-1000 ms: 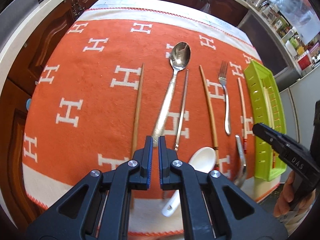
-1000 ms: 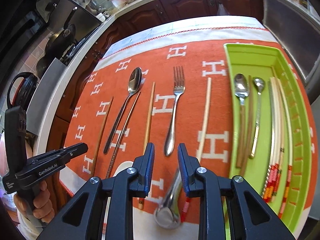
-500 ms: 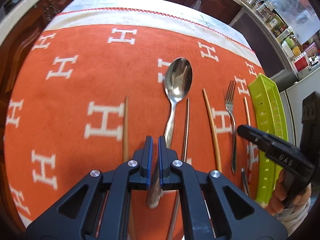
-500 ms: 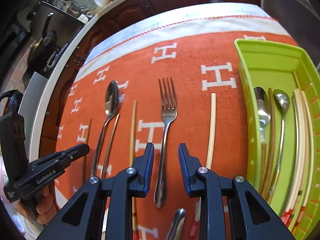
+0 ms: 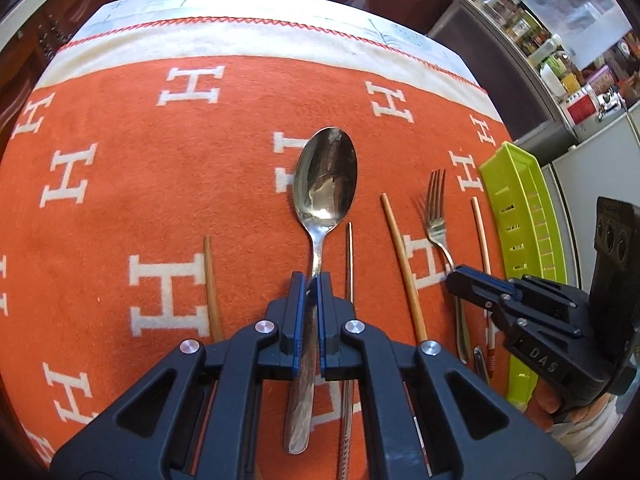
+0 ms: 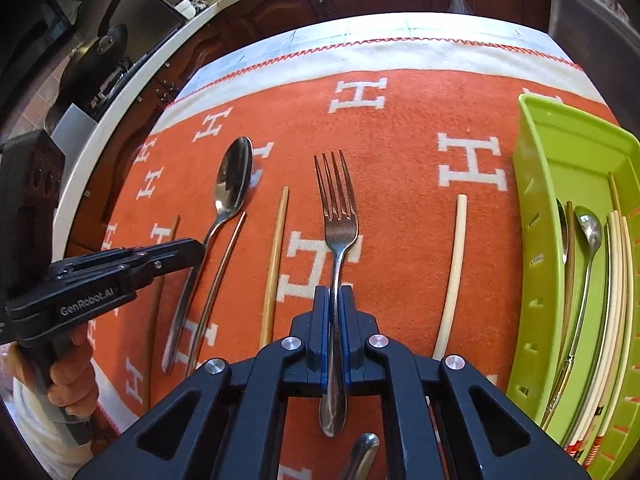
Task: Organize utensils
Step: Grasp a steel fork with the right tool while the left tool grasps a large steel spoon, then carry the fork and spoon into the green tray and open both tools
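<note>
The right gripper (image 6: 335, 304) points steeply down at the table, its blue-padded jaws pinching the thin handle of a silver metal fork (image 6: 335, 216); the fork lies flat on the orange blanket patterned with white H letters (image 6: 400, 140), tines away from the camera, handle end showing below the jaws. The left gripper (image 5: 311, 292) tilts down the same way, its jaws pressed onto the neck of a large shiny steel spoon (image 5: 325, 178), whose bowl lies face up just ahead and whose handle runs back under the fingers. Beside the spoon lie a thin metal chopstick (image 5: 349, 256) and, on either side, brown wooden chopsticks (image 5: 211, 284); a pale cream chopstick (image 6: 454, 272) lies between the fork and the lime-green plastic slotted tray (image 6: 536, 208) at the blanket's right edge; the tray already holds two spoons and several chopsticks. A hand (image 6: 68, 380) wraps the left gripper's handle at the lower left of the right wrist view.
</note>
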A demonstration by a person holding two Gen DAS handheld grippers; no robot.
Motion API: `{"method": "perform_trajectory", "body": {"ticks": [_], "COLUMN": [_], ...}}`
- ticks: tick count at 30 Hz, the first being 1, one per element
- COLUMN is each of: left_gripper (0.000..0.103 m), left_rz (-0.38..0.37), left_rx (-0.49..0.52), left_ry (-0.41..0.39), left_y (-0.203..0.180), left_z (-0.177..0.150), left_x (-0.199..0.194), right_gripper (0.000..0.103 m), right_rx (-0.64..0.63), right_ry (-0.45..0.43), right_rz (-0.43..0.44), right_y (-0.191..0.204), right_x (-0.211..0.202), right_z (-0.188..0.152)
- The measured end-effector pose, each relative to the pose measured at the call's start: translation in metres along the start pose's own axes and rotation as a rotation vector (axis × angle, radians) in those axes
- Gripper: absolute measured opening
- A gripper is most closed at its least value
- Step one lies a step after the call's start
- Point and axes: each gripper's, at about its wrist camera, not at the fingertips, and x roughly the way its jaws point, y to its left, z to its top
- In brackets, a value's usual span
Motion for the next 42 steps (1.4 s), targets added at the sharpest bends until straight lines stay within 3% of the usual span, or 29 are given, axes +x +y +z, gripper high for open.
{"method": "perform_trajectory", "body": {"ticks": [8,14,20,24,32,42], "left_gripper": [0.01,0.008,0.005,0.0,0.0,0.0], "left_rz": [0.007,0.042,0.078,0.052,0.028,-0.022], "left_rx": [0.065,0.092,0.053,0.022,0.03,0.08], "left_ry": [0.011,0.005,-0.007,-0.021,-0.062,-0.131], "left_y": [-0.01,-0.019,-0.021,-0.018,-0.03,-0.073], "left_z": [0.003,0.006,0.0,-0.006,-0.016,-0.023], "left_x": [0.01,0.015,0.011,0.0,-0.033,-0.077], "right_gripper": [0.004,0.004,0.002,0.002,0.002,0.002], "right_rx": [0.019,0.028,0.043,0.051,0.09,0.121], "right_ry": [-0.052,-0.063,-0.08,-0.088,-0.106,-0.17], "right_rz": [0.044,0.056,0.072,0.086,0.115,0.155], "right_y": [-0.001,-0.004,-0.007,-0.012,-0.026,-0.041], "right_x": [-0.029,-0.037,-0.048,-0.057,-0.072,-0.117], "right_z": [-0.009,-0.012,-0.018,-0.022,-0.033,-0.045]}}
